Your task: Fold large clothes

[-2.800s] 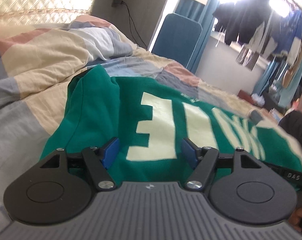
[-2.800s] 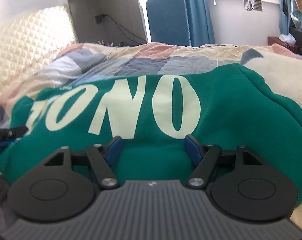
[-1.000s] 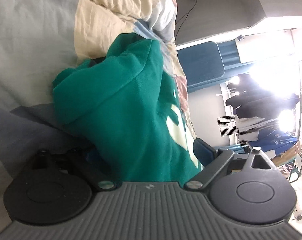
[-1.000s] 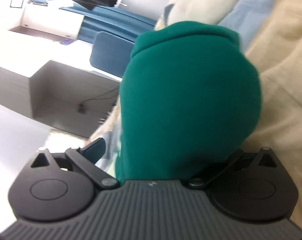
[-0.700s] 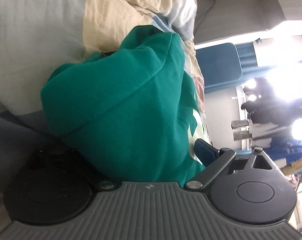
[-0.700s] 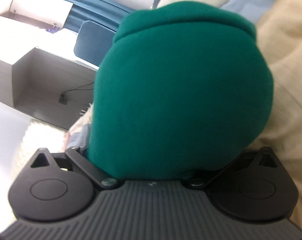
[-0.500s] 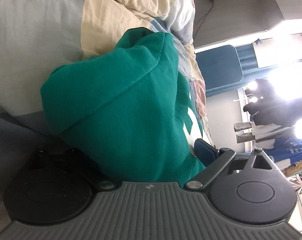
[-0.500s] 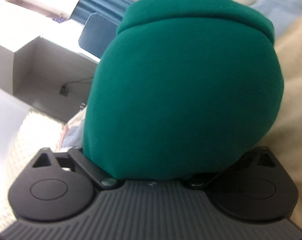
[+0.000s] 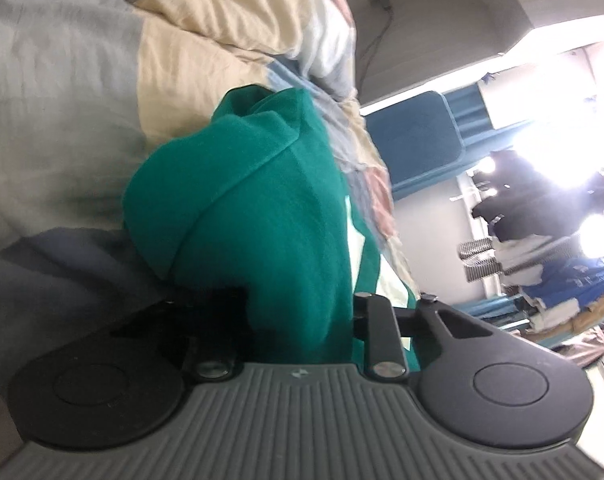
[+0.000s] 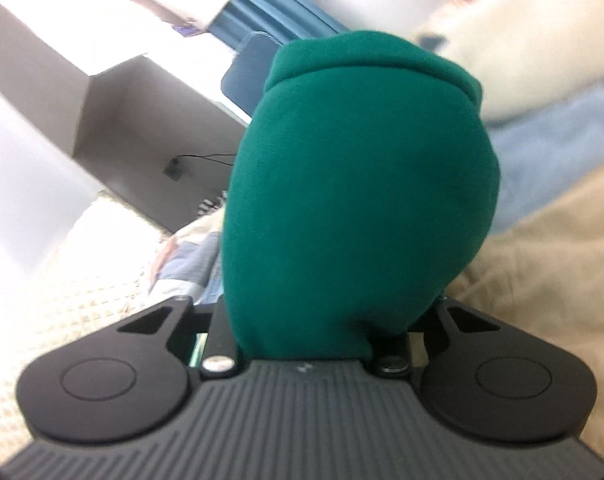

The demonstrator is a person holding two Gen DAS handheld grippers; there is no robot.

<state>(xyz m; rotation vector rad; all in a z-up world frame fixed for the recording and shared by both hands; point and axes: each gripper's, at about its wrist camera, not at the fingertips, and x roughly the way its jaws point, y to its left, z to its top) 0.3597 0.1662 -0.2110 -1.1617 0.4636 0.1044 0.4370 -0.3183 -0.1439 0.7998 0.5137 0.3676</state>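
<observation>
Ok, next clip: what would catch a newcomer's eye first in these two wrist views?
The bunched green sweatshirt fills the middle of both views, pinched at each end: the left gripper and the right gripper have just closed on thick folds of it. Behind it lies the patchwork quilt in cream, grey and blue, and the left view shows glaring window light over dark hanging clothes at far right.

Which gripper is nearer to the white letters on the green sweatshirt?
Left. The left gripper has just closed on the sweatshirt beside the white letters. The right gripper has also just closed on it, with no letters in view.
</observation>
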